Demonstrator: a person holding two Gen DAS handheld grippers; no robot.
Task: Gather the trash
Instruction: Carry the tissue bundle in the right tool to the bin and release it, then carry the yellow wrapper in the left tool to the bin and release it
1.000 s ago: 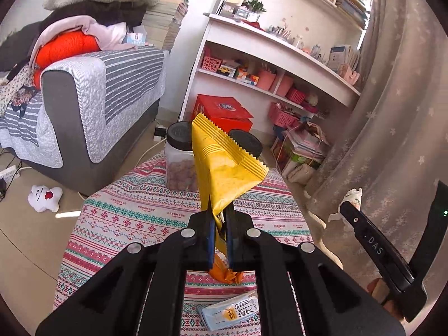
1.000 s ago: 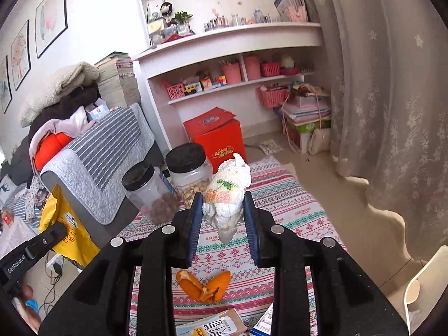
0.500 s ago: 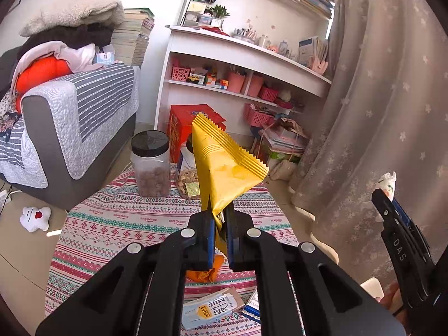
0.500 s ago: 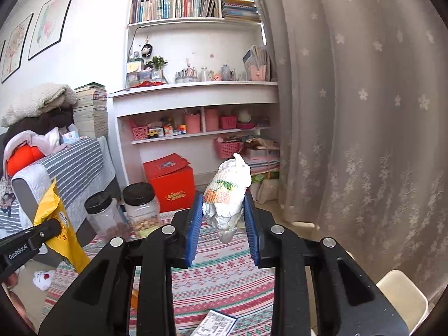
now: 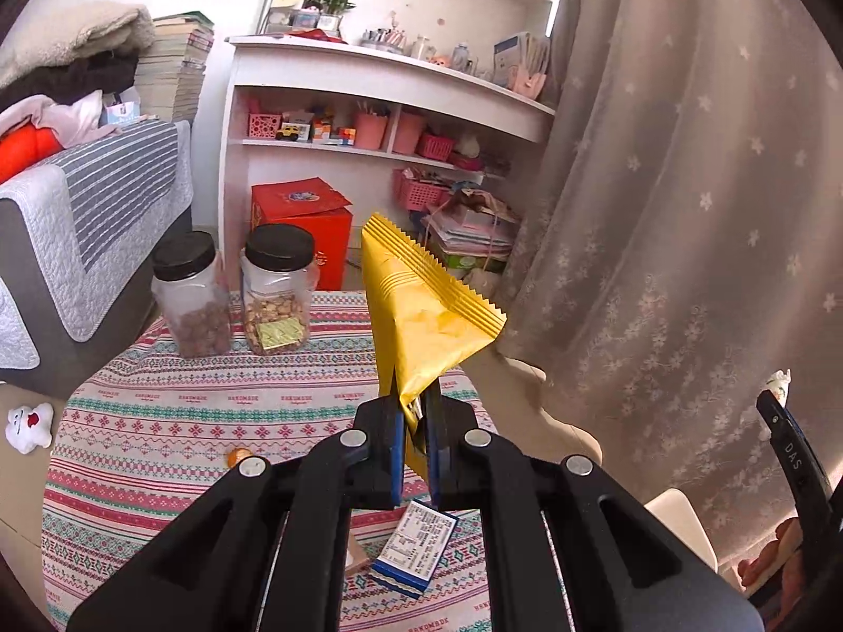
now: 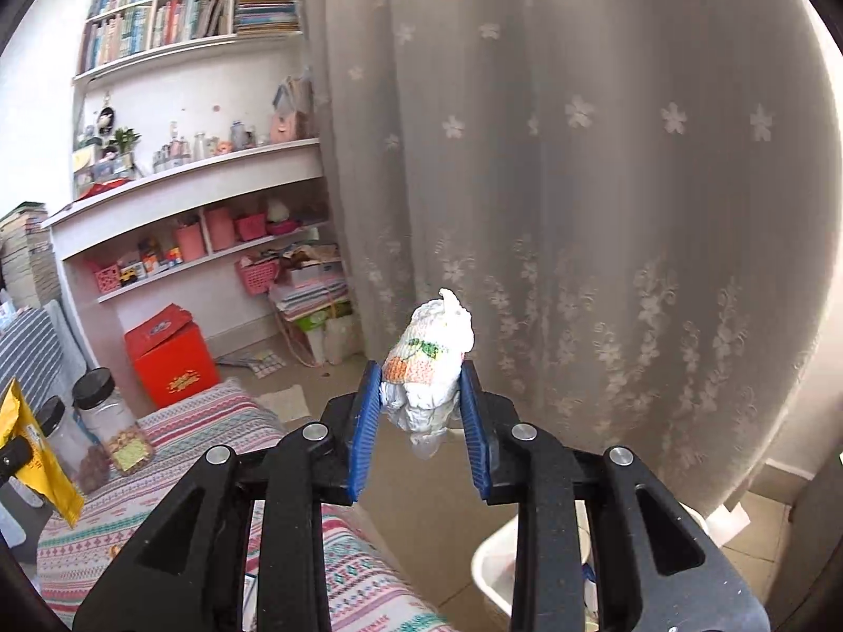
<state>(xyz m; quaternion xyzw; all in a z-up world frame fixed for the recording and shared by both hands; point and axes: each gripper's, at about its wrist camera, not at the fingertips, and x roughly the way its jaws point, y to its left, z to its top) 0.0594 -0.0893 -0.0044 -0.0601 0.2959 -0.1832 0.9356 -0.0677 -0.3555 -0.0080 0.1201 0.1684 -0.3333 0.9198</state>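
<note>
A: What do we hold in the left gripper [image 5: 415, 437]?

B: We hold a yellow snack wrapper [image 5: 421, 316] there. The jaws are closed almost fully on its lower folded end, and the wrapper stands up from the pads with its zigzag edge at the top. It is lifted above the table with the patterned cloth [image 5: 158, 421].

A: And the right gripper [image 6: 420, 421]?

B: It is closed part way on a crumpled white tissue wad [image 6: 428, 368] with an orange and green print. The blue pads [image 6: 363, 432] press it from both sides, and a small twisted end hangs down between them. The wad is in the air in front of the curtain [image 6: 606, 184], past the edge of the table.

A: What lies under the right gripper?

B: Low at the right we see the rim of a white bin [image 6: 487, 558] on the floor, just beside the table. We cannot tell what is inside it.

A: Is more trash left on the table?

B: Yes. In the left wrist view a small blue and white packet [image 5: 416, 547] lies on the cloth just below the left gripper, partly hidden by it. A small orange piece [image 5: 235, 456] lies further to the left. Two jars with black lids [image 5: 237, 289] stand close together at the far edge of the table, and a red box [image 5: 305, 231] stands on the floor behind them.
</note>
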